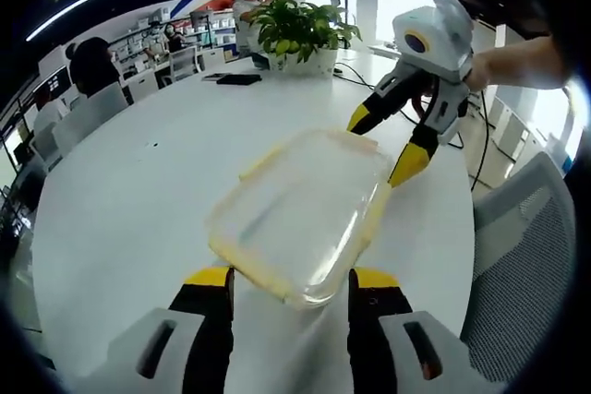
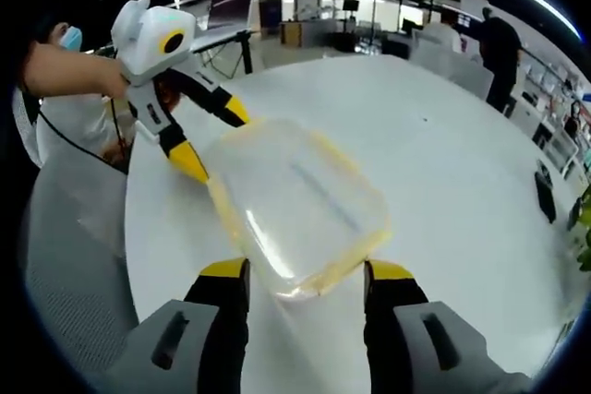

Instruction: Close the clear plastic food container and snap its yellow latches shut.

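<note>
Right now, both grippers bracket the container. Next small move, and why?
Probably press the right hand-held gripper down on the near yellow latch. The lid already lies on the clear container, both grippers are open at opposite ends, and the left hand-held gripper can steady the other end.

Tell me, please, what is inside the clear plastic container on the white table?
Through the clear lid, the container looks empty; only glare and the white table show through it. The yellowish rim hides its edges. Both grippers, left and right, straddle opposite corners with jaws open.
</note>
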Motion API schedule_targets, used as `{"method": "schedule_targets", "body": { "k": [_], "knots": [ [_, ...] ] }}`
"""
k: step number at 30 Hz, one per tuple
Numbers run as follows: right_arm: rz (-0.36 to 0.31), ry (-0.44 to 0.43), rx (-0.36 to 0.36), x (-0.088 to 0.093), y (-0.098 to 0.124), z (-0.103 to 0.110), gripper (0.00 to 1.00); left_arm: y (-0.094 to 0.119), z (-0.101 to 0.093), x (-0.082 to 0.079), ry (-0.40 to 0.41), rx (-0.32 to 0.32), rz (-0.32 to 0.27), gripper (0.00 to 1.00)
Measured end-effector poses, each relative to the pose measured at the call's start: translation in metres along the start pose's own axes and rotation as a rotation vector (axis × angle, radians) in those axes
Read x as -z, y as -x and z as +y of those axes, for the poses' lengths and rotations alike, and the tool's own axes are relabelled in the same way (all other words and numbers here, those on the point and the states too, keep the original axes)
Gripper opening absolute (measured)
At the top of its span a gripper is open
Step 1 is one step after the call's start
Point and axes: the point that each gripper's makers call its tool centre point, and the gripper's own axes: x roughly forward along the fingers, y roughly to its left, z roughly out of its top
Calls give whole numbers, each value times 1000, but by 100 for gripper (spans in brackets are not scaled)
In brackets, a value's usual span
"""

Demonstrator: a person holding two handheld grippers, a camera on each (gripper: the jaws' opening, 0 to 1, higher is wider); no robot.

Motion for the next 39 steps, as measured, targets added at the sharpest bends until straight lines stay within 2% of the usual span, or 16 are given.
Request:
{"method": "schedule_targets", "body": {
  "k": [19,39],
  "knots": [
    [11,6,1,-23,-23,-8,47,1,33,3,-5,-8,15,44],
    [25,-2,11,-28,-27,-11,48,-3,41,6,-18,5,36,43]
  ]
}}
